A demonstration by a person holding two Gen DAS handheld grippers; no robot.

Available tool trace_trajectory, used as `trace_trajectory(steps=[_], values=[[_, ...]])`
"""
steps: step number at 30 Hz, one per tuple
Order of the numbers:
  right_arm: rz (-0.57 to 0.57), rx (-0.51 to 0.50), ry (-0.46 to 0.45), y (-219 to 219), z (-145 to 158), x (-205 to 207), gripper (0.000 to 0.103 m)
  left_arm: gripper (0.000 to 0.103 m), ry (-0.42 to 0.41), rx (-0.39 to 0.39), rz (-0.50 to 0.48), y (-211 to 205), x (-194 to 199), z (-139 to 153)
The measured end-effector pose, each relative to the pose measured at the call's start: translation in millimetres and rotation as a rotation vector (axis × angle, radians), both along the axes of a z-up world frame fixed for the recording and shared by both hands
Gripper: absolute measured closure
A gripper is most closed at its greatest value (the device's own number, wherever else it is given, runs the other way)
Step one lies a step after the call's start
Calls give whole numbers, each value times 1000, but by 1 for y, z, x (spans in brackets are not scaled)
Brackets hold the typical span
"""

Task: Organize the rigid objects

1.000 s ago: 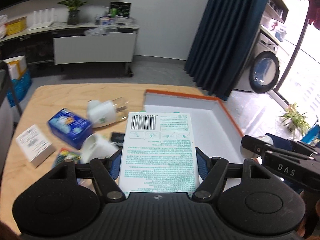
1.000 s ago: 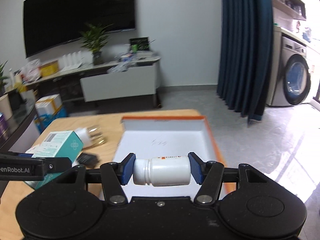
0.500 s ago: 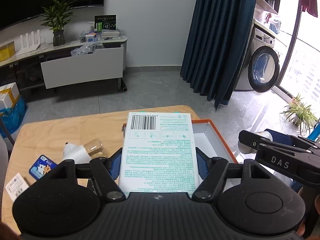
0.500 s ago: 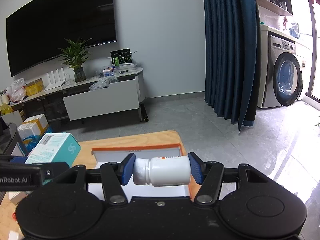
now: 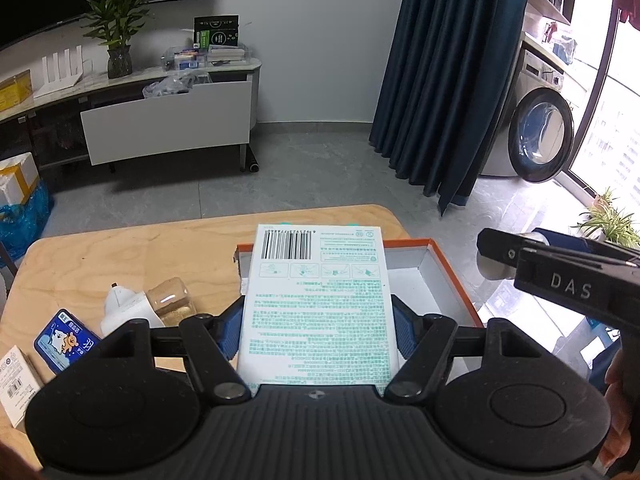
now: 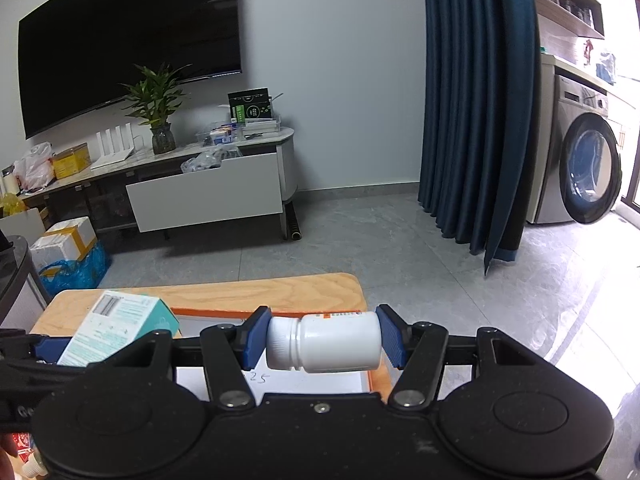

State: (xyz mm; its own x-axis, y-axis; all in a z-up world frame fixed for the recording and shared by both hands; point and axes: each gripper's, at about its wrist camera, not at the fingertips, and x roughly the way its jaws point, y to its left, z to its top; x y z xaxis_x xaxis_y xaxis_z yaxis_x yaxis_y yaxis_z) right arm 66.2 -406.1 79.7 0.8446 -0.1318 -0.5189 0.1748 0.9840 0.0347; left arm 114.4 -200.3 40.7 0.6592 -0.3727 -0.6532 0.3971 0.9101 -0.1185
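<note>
My left gripper (image 5: 316, 330) is shut on a white box with teal print and a barcode (image 5: 316, 304), held above the near left part of the orange-rimmed white tray (image 5: 452, 276). In the right wrist view my right gripper (image 6: 322, 344) is shut on a white pill bottle (image 6: 328, 344) lying sideways, cap to the left, over the same tray (image 6: 280, 314). The teal-and-white box (image 6: 116, 328) shows at that view's left. The right gripper's black body (image 5: 560, 276) crosses the left view's right side.
On the wooden table (image 5: 132, 256) left of the tray lie a clear jar of brown grains (image 5: 170, 302), a white bottle (image 5: 126, 306), a blue packet (image 5: 66, 340) and a white carton (image 5: 16, 384). Beyond the table are grey floor, a TV console, a curtain and a washing machine.
Both grippers have drawn back toward me from the tray with their objects still gripped. The table and tray now sit lower and smaller in both views, with more of the room showing.
</note>
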Motion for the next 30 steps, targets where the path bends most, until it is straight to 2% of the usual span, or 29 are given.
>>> trace_trajectory(steps=[6,19,22,30], values=[[21,-24,17,2,0,13,33,31,10,7,11,-1,5,-1],[20,-4,49,5,-10,22,33,31,17,21,6,-6,10,-4],[23,-2,54,6,-12,24,33,39,16,22,4,-7,10,-5],[12,10,67,3,-18,25,33,43,32,20,-6,-2,16,-14]])
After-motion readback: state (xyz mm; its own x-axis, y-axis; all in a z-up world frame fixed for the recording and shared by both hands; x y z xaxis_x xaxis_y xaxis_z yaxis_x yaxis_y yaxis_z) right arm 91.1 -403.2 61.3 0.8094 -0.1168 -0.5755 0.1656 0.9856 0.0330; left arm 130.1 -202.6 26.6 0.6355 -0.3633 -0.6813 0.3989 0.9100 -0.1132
